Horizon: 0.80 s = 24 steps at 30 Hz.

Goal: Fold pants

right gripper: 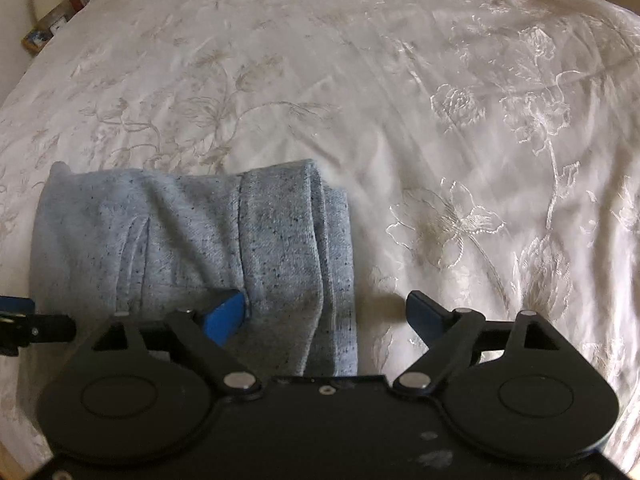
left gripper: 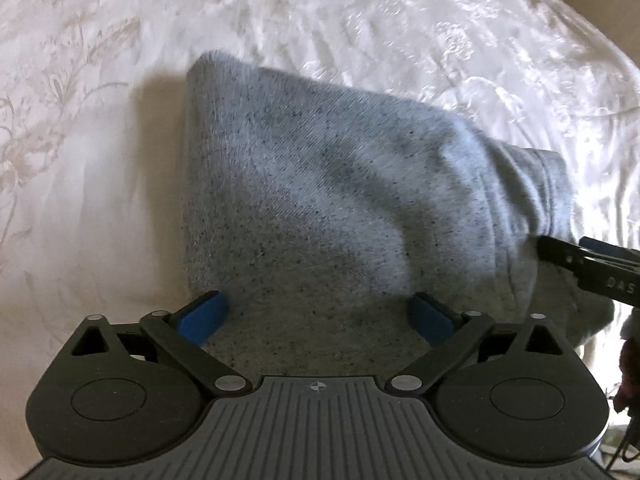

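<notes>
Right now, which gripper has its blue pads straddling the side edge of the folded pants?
The right gripper: one pad lies on the folded grey speckled pants, the other over the white embroidered bedspread. The left gripper has both pads over fabric.

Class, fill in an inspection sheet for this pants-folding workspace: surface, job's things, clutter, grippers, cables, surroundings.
Surface: white embroidered bedspread, wrinkled.
Job's things: grey speckled pants, folded into a compact bundle on the bedspread.
Clutter: nothing seen on the bed.
Grippers: left gripper open, fingers astride the bundle's near edge; right gripper open, over the bundle's right edge.
Cables: dark cords at the left view's right edge, blurred.
Surroundings: small shelf with objects beyond the bed, too small to identify.
</notes>
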{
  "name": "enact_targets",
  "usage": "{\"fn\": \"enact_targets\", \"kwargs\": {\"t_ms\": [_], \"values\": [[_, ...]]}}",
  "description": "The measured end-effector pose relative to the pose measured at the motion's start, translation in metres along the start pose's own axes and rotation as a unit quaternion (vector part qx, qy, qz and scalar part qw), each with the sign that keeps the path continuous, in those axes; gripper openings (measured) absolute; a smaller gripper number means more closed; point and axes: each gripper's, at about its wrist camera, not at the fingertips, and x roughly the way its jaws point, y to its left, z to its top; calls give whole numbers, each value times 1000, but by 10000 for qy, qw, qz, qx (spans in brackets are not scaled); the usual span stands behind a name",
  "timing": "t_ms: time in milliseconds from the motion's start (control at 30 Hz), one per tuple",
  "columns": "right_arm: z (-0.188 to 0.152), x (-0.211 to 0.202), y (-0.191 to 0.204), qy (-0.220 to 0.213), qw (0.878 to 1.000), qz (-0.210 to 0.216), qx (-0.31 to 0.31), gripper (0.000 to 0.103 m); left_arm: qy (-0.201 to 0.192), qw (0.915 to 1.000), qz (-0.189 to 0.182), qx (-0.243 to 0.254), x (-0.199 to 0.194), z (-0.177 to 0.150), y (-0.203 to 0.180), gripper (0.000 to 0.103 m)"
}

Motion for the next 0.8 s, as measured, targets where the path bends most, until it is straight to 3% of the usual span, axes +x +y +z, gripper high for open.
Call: {"fn": "enact_targets", "kwargs": {"t_ms": [200,500,800], "values": [[1,16,-8,147,9997,41,205,103,93,9999,45,74,8,-2,-1,102],[-3,23,-10,196,9991,4,377,103,39,9994,-34,355,10,4,-2,103],[-12,21,-3,73,9967,-252,768,103,-87,9988,-83,466,12,42,15,103]]}}
